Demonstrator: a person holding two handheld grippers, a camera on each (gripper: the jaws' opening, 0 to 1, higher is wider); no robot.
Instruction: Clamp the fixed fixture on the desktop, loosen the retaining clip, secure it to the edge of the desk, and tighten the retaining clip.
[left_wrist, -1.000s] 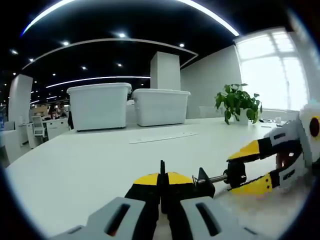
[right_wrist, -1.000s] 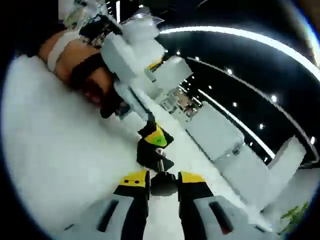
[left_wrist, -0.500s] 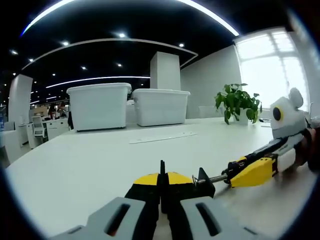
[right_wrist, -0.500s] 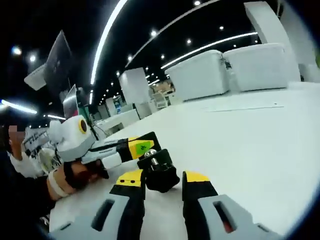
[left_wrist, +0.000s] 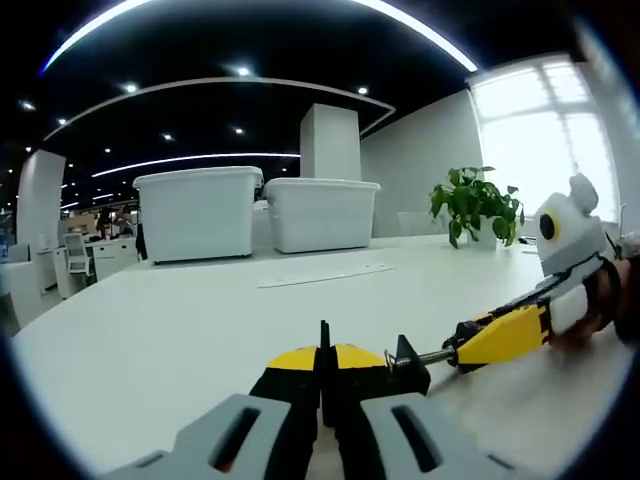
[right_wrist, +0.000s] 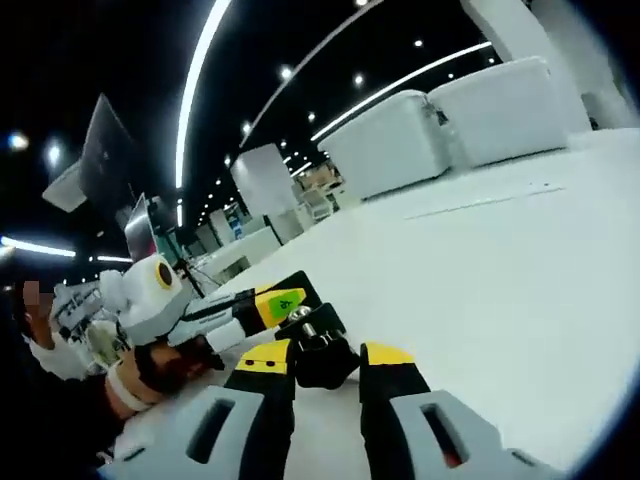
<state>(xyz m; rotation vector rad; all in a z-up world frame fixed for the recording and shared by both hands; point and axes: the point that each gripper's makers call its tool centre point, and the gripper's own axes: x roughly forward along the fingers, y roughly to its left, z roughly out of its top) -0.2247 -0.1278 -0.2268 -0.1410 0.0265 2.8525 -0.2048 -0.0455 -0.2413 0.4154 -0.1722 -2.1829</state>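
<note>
Left gripper view: left gripper (left_wrist: 322, 372) at bottom centre, jaws pressed together pinching the thin plate of the small black clamp fixture (left_wrist: 405, 362) on the white table (left_wrist: 180, 320). Right gripper (left_wrist: 500, 335) at right, jaws pinching the fixture's screw knob. Right gripper view: fixture (right_wrist: 318, 350) bottom centre between the spread yellow-tipped jaws.
</note>
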